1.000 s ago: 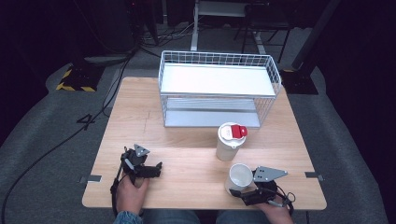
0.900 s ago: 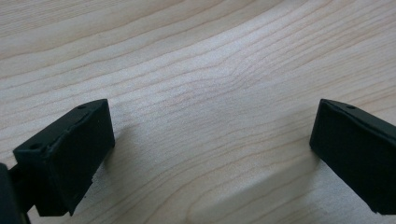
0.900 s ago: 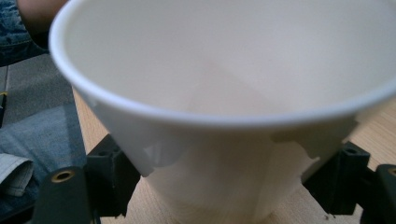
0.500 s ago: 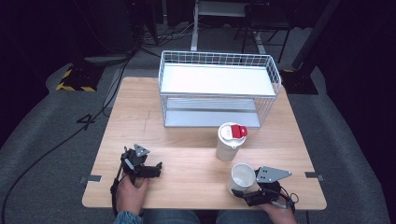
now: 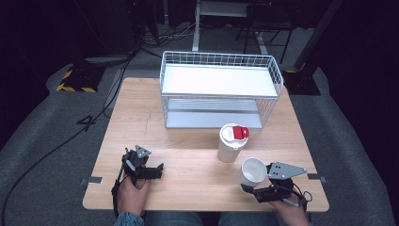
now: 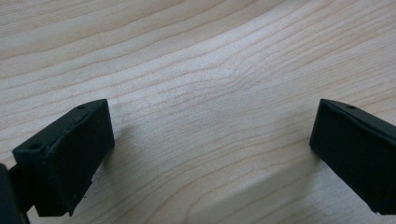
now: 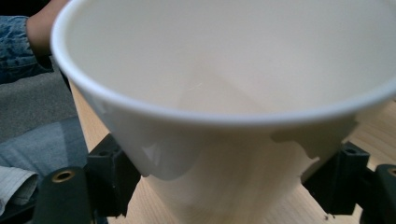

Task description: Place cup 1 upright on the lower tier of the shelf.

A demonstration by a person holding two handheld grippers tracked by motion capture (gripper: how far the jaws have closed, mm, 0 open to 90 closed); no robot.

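At the high view's lower right, the right gripper (image 5: 248, 188) is clamping an empty white paper cup (image 5: 253, 170) by its wall, probably lifting it; the left gripper (image 5: 161, 168) is resting wide-jawed on the light wooden table (image 5: 188, 155).

Open white paper cup (image 5: 253, 171), empty, plain inside, rim tilted toward the camera, at the near right of the wooden table; clamped low on its wall between two black jaws, just beside a lidded white cup (image 5: 231, 142)
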